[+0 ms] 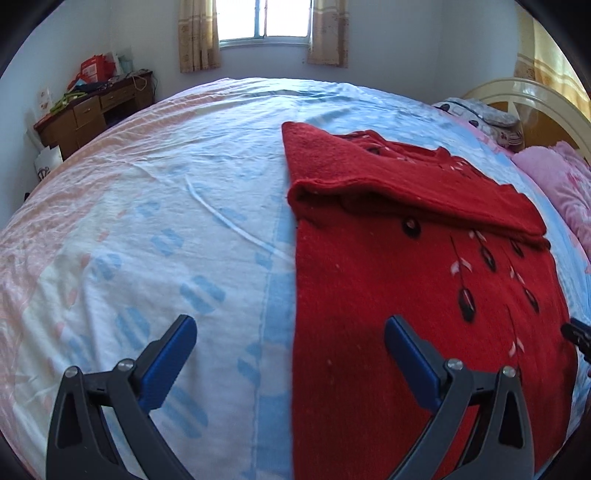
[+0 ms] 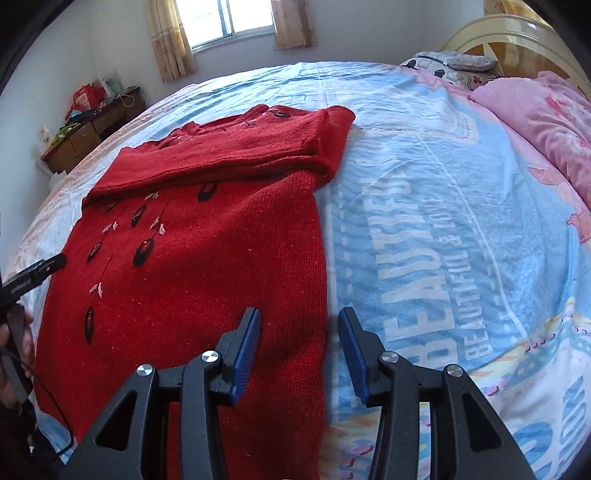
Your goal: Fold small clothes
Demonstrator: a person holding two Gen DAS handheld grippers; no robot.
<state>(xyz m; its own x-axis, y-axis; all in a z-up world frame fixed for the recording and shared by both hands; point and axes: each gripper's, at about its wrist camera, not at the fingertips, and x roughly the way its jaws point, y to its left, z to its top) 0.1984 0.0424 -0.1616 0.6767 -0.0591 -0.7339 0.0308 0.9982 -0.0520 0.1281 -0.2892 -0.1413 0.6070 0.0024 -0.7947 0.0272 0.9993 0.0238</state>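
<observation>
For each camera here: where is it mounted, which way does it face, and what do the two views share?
Left wrist: on the left claw, angled down at the bed and the sweater's left edge; own open fingers show.
Right wrist: on the right claw, facing the sweater's right edge; own open fingers, left claw tip show.
Shared: sweater, bed, window.

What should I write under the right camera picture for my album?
Open right gripper over a red sweater's edge on the bed.

A home bedroom: made bed (image 1: 184, 184), curtained window (image 1: 264, 20), wooden desk (image 1: 92, 110).
</observation>
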